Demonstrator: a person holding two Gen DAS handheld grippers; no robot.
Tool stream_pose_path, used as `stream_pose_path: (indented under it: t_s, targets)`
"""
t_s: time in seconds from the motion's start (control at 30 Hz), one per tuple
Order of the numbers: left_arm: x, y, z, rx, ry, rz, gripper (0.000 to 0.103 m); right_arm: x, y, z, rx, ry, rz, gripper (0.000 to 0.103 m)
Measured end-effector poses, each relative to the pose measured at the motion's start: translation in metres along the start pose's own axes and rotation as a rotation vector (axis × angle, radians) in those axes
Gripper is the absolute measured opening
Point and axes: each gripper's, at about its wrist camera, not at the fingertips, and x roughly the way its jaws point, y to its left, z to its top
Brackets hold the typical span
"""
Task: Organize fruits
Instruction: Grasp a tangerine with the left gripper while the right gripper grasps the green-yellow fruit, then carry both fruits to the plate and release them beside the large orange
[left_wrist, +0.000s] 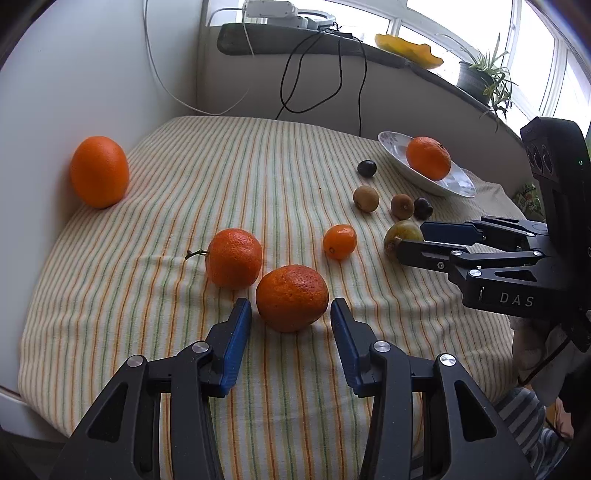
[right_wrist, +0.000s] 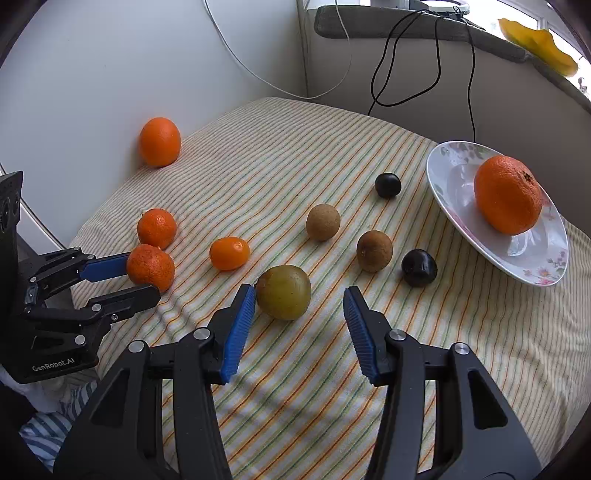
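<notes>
Striped cloth (left_wrist: 221, 177) covers the worktop. Black cable (left_wrist: 291, 74) and white cable (left_wrist: 159, 74) hang far back; potted plant (left_wrist: 480, 74) far right on sill.

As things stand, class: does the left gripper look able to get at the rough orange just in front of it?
Probably yes. The left gripper is open, its jaws standing either side of the rough orange without touching it, and nothing lies between them. The stemmed orange sits close by but apart.

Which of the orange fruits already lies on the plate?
The large orange at the right: it alone sits on the flowered plate; the others lie on the striped cloth.
</notes>
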Motion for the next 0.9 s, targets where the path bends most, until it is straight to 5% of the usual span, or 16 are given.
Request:
stream_pose_path:
  t_s: [0.2, 0.37, 0.9]
  targets:
    - [0.002, -0.002, 0.001, 0.01, -0.003, 0.006, 0.038, 0.003, 0.001, -0.002, 0.006, 0.008, 0.016, 0.051]
    - [0.002, -0.004, 0.0, 0.018, -0.01, 0.013, 0.038, 0.002, 0.001, -0.002, 0.009, 0.014, 0.041, 0.033]
    - [-0.013, -0.017, 0.011, 0.033, -0.062, -0.03, 0.037, -0.02, -0.013, -0.006, 0.054, -0.046, 0.05, 0.03]
